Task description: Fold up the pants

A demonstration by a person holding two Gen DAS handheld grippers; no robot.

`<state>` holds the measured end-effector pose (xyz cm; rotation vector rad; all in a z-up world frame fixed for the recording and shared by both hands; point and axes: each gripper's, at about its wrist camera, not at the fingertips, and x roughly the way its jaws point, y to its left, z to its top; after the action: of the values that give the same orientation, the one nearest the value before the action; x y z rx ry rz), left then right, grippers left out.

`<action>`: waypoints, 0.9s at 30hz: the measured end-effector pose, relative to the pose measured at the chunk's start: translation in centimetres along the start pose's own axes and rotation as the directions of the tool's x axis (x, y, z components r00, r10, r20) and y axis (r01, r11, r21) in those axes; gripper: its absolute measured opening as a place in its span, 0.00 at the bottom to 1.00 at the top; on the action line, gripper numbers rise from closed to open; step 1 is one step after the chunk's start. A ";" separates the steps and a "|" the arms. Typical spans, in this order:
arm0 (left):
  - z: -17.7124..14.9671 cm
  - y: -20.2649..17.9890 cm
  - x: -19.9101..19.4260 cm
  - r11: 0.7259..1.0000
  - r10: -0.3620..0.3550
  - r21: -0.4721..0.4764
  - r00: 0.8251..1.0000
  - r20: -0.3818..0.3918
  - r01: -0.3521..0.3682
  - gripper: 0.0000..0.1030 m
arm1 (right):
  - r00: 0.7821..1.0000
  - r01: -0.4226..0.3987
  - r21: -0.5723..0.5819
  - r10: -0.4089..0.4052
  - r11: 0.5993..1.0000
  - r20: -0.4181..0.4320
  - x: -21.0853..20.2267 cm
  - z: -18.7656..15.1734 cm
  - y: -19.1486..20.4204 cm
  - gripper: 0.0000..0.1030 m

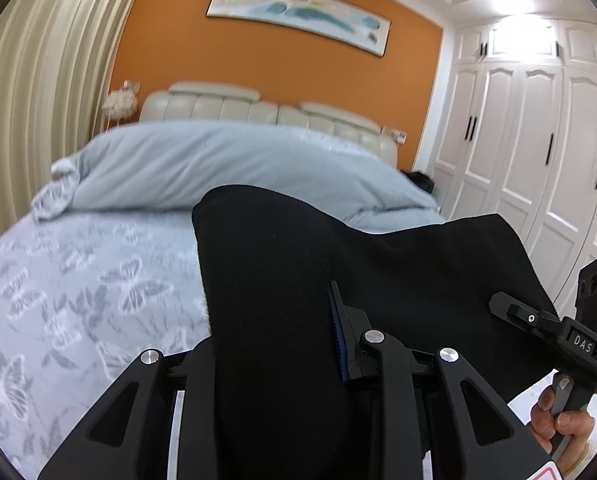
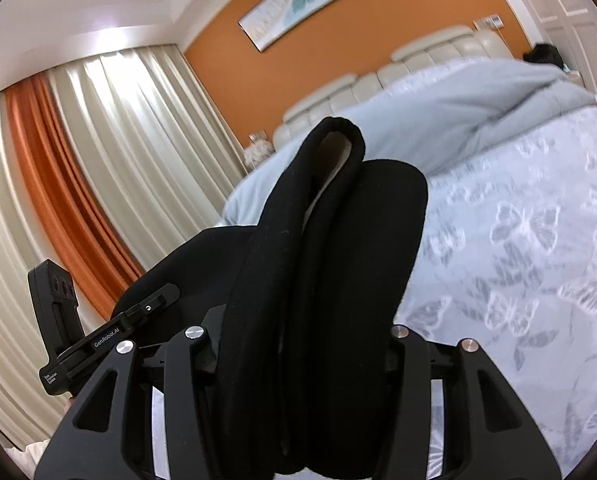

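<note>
Pants of black cloth are filling the near middle of both wrist views, hanging in the air above the bed. In the left wrist view the left gripper is pinching a thick band of that cloth: the fabric is running down between its two fingers, with a blue ribbed pad pressing against it on the side toward three o'clock. From there the cloth is stretching across toward three o'clock, where the right gripper is biting into its edge, and a hand at about four o'clock is gripping that tool's handle. In the right wrist view the right gripper is clamping a bundle of the same pants, several rolled layers standing up between its fingers and looping over at twelve o'clock; the left gripper is showing at nine o'clock, holding the cloth's far edge. Beyond the pants, a bed sheet in pale blue with a grey butterfly print is lying from seven to ten o'clock in the left view. Farther back, a plain light blue duvet is lying bunched across the head of the bed. Behind it, a cream padded headboard is standing against an orange wall, with a long framed picture hanging at twelve o'clock. Cream curtains are hanging at ten o'clock and white wardrobe doors are standing at two o'clock.
</note>
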<state>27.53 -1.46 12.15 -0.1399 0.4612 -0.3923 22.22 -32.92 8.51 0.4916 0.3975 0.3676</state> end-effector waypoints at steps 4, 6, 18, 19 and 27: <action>-2.3 1.3 2.9 1.000 0.016 -0.005 0.998 -0.054 -0.016 0.24 | 0.999 0.024 0.021 -0.023 0.999 -0.048 2.3 -2.1 -1.9 0.44; -3.5 1.9 4.0 1.000 0.018 -0.011 0.997 -0.077 -0.019 0.24 | 0.997 0.032 0.033 -0.030 0.999 -0.066 3.1 -2.9 -2.7 0.44; -8.4 4.6 7.6 0.998 0.033 -0.048 0.986 -0.165 -0.042 0.24 | 0.983 0.084 0.076 -0.070 0.993 -0.172 6.5 -7.7 -6.0 0.45; -8.7 4.7 7.7 0.998 0.036 -0.054 0.985 -0.167 -0.045 0.25 | 0.979 0.094 0.094 -0.075 0.991 -0.187 6.7 -8.0 -6.5 0.48; -10.7 6.7 8.7 0.987 0.074 -0.121 0.969 -0.235 -0.105 0.62 | 0.964 0.179 0.213 -0.128 0.961 -0.232 5.6 -9.0 -9.5 0.69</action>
<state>32.00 0.73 -2.36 -0.2029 0.7210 -0.2900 25.26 -34.88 -5.24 0.6471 0.6923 0.2235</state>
